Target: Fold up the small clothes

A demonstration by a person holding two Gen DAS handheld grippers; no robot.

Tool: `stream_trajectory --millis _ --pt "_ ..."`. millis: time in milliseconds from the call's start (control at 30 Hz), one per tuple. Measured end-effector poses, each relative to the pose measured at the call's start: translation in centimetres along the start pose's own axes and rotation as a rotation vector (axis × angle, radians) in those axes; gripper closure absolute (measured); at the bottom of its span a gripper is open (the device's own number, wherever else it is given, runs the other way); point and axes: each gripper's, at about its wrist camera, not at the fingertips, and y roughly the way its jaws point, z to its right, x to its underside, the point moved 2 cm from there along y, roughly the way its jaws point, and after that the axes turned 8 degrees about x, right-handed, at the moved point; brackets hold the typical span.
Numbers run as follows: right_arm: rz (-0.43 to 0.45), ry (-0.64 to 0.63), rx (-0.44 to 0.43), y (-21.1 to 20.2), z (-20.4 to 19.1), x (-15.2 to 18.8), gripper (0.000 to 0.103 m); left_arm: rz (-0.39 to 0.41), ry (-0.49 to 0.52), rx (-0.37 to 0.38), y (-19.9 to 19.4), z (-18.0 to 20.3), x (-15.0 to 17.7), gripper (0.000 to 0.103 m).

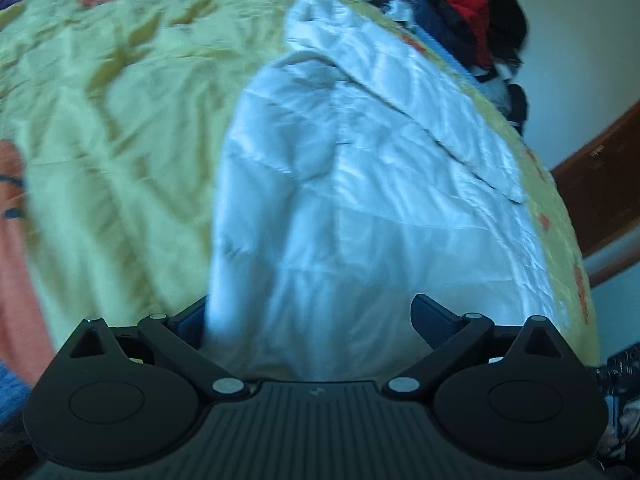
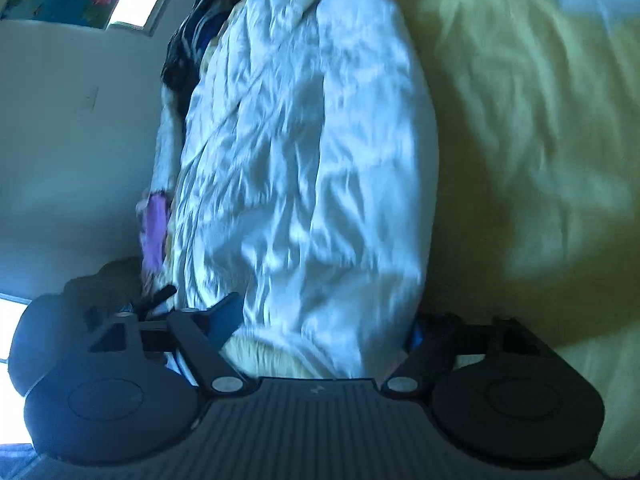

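Note:
A white, creased garment (image 1: 360,184) lies spread on the yellow-green bedspread (image 1: 100,128). It also fills the middle of the right wrist view (image 2: 312,168). My left gripper (image 1: 312,320) is open, its fingers standing wide on either side of the garment's near edge. My right gripper (image 2: 324,320) is open too, with the garment's edge lying between its spread fingers; the right finger is partly hidden behind the cloth. Both views are blurred.
A heap of dark, red and blue clothes (image 1: 472,20) lies at the far right of the bed. A wooden bed frame (image 1: 600,184) curves at the right. A purple cloth (image 2: 154,232) and dark clothes (image 2: 192,48) lie left of the garment, by a pale wall (image 2: 72,140).

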Motion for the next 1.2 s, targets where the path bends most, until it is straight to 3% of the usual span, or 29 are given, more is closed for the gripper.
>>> stream_trajectory --millis 267,667,800,933,1067,1200 --pt "0.001 0.050 -0.048 -0.1 0.9 -0.3 0.026 -0.027 -0.021 -0.032 -1.1 -1.4 0.2 0.001" --pt "-0.006 0.056 -0.063 0.0 1.2 -0.1 0.024 -0.059 -0.240 0.115 -1.9 -4.3 -0.9 0.001" --pt "-0.007 0.051 -0.065 0.0 1.1 0.0 0.024 -0.093 -0.331 0.201 -2.0 -5.2 -0.4 0.001" --pt "-0.004 0.047 -0.064 0.1 1.1 0.0 0.023 -0.062 -0.353 0.227 -1.8 -5.0 0.2 0.002" --pt "0.007 0.055 -0.061 0.1 1.0 0.2 0.024 -0.074 -0.317 0.190 -1.3 -4.4 0.4 0.040" --pt "0.012 0.057 -0.057 0.2 1.2 0.4 0.032 -0.099 -0.279 0.165 -1.4 -4.3 0.2 0.043"
